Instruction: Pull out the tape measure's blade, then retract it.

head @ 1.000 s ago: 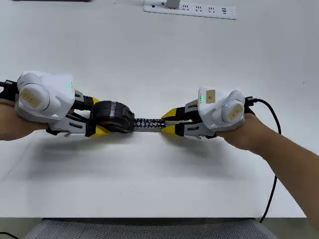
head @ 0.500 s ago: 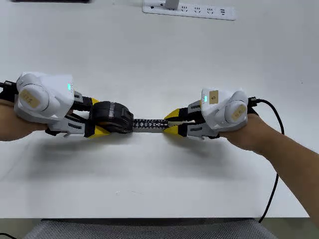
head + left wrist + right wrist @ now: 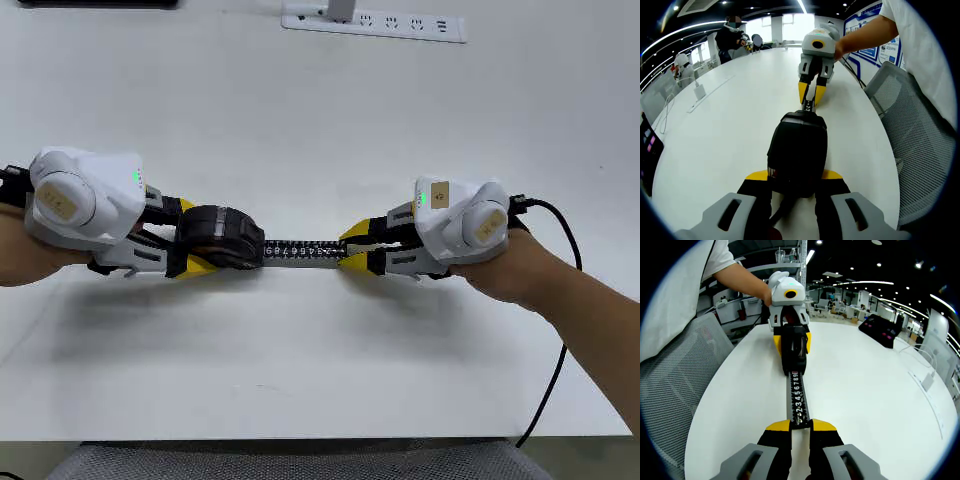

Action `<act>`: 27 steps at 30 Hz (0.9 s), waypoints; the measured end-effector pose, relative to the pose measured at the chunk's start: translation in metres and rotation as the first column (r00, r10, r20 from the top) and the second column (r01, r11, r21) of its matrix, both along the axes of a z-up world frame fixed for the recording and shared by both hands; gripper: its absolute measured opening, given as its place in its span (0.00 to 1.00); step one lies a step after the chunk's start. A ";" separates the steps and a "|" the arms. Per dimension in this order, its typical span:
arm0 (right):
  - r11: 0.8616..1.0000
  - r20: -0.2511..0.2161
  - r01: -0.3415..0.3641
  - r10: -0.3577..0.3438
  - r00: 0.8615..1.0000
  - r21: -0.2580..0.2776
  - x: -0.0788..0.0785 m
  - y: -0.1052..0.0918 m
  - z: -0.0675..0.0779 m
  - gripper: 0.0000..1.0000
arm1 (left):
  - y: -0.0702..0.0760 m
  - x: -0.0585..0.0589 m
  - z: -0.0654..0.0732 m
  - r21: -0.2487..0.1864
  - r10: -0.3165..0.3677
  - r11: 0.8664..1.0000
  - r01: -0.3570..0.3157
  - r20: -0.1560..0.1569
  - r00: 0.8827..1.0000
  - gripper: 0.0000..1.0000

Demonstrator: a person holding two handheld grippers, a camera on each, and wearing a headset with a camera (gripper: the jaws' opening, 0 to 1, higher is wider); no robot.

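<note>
- The left hand-held gripper is clamped on the black, rounded-case tape measure. Its two yellow-tipped jaws press the case from either side, and the case juts forward past the tips.
- The tape measure's narrow black blade with white numerals runs straight out of the case front, away from the left hand-held gripper, to the right hand-held gripper.
- The right hand-held gripper is closed on the blade's free end, which sits between its nearly meeting yellow tips. In the right gripper view the numerals 2 to 9 read along the blade ahead of the jaws.
- The two hand-held grippers face each other tip to tip, with the drawn blade stretched between them low over the white surface.
- A white power strip lies on the surface well beyond both hand-held grippers.
- A black cable trails from behind the right hand-held gripper and over the near edge of the surface.
- A grey mesh chair stands beside the surface, to the right of the left hand-held gripper's jaws in the left gripper view.
</note>
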State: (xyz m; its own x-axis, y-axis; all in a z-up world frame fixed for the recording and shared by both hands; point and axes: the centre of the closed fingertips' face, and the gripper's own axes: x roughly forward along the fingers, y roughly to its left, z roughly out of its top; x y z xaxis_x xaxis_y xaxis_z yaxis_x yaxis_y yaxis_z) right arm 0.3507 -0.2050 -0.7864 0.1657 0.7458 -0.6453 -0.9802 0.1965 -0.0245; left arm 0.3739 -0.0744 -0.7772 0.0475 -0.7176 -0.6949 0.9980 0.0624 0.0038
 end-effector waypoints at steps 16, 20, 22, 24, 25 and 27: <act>1.000 0.001 0.003 -0.003 1.000 -0.029 -0.006 -0.019 0.001 0.08 | -0.001 -0.001 0.001 0.005 -0.005 1.000 0.005 0.004 1.000 0.28; 0.999 0.001 0.006 -0.006 1.000 -0.034 -0.006 -0.024 0.002 0.08 | -0.001 -0.001 0.001 0.006 -0.006 1.000 0.006 0.004 1.000 0.28; 0.999 0.001 0.007 -0.007 1.000 -0.039 -0.006 -0.027 0.002 0.08 | -0.001 -0.001 0.001 0.007 -0.005 1.000 0.005 0.004 1.000 0.28; 0.999 0.003 0.010 -0.009 1.000 -0.043 -0.006 -0.030 0.002 0.08 | -0.001 -0.001 0.000 0.007 -0.003 1.000 0.003 0.003 1.000 0.28; 0.999 0.003 0.010 -0.010 1.000 -0.045 -0.006 -0.031 0.002 0.08 | -0.001 -0.001 0.000 0.007 -0.003 1.000 0.003 0.003 1.000 0.28; 0.999 0.002 0.012 -0.012 1.000 -0.049 -0.007 -0.033 0.001 0.08 | -0.001 -0.001 0.000 0.008 -0.002 1.000 0.002 0.002 1.000 0.28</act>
State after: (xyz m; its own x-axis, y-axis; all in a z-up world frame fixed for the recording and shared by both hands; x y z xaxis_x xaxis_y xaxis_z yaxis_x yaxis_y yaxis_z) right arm 0.3440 -0.2384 -0.7853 0.1757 0.7113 -0.6806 -0.9777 0.2066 -0.0365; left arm 0.3732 -0.0750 -0.7769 0.0477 -0.7118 -0.7008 0.9982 0.0603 0.0067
